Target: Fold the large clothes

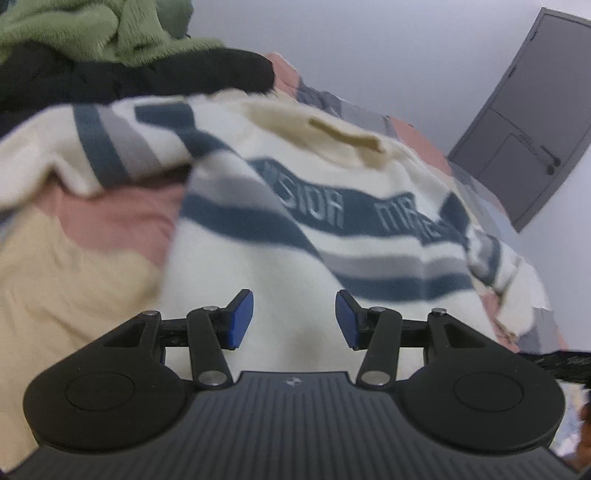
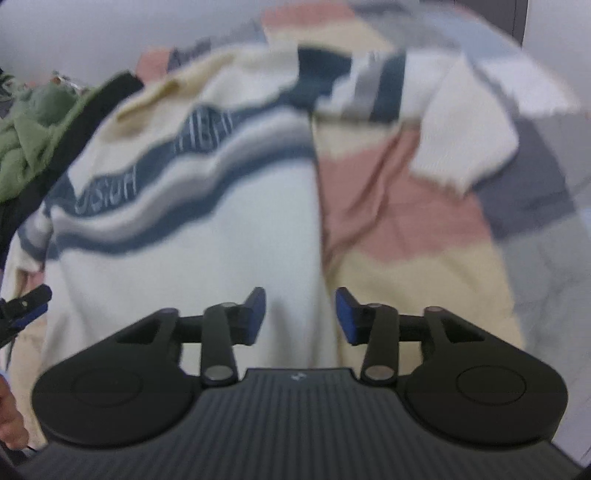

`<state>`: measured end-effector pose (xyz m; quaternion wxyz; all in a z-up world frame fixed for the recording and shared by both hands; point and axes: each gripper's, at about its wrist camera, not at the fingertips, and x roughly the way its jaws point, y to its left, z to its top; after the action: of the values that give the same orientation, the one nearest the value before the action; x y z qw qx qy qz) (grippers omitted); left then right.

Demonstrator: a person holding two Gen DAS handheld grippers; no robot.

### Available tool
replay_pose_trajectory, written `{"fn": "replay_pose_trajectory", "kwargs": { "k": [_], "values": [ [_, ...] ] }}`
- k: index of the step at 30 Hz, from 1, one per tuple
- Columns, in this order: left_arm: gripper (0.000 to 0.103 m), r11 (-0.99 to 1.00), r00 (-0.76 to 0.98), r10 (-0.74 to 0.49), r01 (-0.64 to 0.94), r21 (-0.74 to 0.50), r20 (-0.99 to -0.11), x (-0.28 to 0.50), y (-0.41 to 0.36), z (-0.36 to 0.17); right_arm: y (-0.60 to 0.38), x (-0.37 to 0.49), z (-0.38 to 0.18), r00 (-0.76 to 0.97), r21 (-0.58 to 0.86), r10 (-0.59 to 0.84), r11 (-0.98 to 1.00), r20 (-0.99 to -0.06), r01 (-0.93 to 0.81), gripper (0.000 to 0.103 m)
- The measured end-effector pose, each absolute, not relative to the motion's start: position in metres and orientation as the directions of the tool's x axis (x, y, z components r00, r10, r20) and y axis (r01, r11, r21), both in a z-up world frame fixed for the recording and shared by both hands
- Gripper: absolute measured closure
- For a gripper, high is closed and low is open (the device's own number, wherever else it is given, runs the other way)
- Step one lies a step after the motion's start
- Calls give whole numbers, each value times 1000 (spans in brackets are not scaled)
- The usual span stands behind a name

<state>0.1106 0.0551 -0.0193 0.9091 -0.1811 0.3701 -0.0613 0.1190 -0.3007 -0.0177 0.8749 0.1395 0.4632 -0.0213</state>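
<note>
A: Item?

B: One sweater, cream knit, with navy and grey bands across the chest and white lettering in the top navy band.

A: Condition?

B: Unfolded, spread flat on the bed, collar at the far end and hem nearest. One sleeve lies out to the side, its cuff rumpled. Both views are blurred.

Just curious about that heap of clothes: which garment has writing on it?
The cream striped sweater lying in front of both open grippers; pale letters run along its dark blue chest band. The green knit and black garment behind it look plain.
</note>
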Motion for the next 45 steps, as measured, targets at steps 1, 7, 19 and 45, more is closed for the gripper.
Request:
{"fn": "replay_pose_trajectory", "kwargs": {
  "k": [1, 7, 19, 45],
  "values": [
    [48, 930, 714, -237, -29, -365, -659, 118, 60, -19, -301, 123, -12, 593, 235, 99, 959, -799, 156, 49],
    [48, 942, 673, -204, -62, -329, -711, 146, 70, -39, -277, 152, -7, 662, 270, 197, 963, -723, 8, 48],
    [48, 965, 629, -143, -83, -249, -764, 162, 69, -74, -236, 199, -78, 605, 184, 241, 970, -759, -156, 49],
    [33, 947, 709, -224, -4, -321, -669, 123, 48, -40, -398, 209, -44, 732, 315, 24, 912, -681, 263, 48]
  ]
}}
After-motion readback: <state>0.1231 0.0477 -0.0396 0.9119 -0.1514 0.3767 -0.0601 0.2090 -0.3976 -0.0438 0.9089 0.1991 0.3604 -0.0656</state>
